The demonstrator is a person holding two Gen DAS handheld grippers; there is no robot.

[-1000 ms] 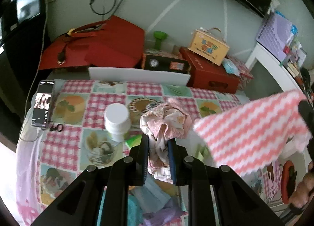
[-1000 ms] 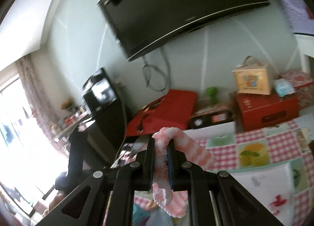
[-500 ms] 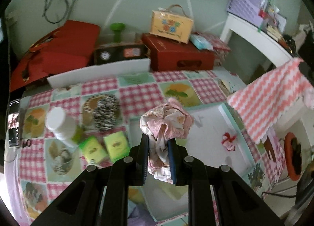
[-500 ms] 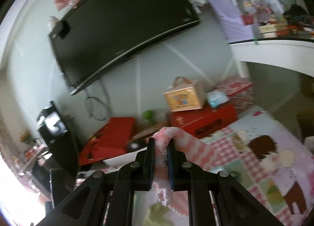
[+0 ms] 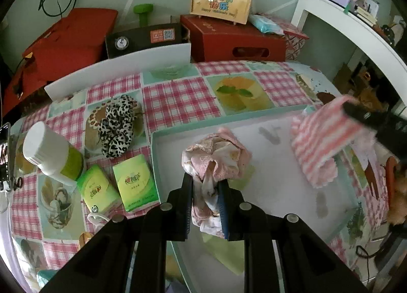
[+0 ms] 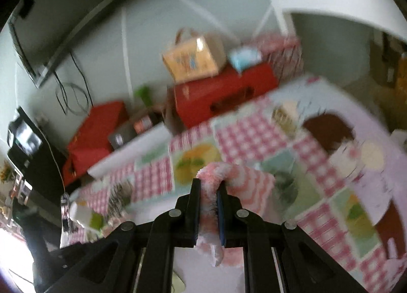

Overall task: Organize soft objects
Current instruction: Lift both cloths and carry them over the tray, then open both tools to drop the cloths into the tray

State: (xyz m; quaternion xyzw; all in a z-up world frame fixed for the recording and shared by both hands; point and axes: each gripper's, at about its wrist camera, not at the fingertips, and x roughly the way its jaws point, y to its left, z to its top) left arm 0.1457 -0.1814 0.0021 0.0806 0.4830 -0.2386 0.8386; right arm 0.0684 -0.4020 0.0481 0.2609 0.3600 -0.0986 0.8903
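**Both cloths over the box**

Plainly, the left gripper was clamped on a crumpled floral cloth, held above the white box, with tissue packs off to its left. To its right, the right gripper pinched a pink striped towel over the same box.

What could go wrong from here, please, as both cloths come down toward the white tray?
The striped cloth in the right tongs hangs near the tray's right edge, so on release part of it may drape outside the rim. The crumpled floral cloth trails between the fingers of the left tongs and could snag on them when they open. Both tongs work over one tray, so they might bump or tangle the cloths.
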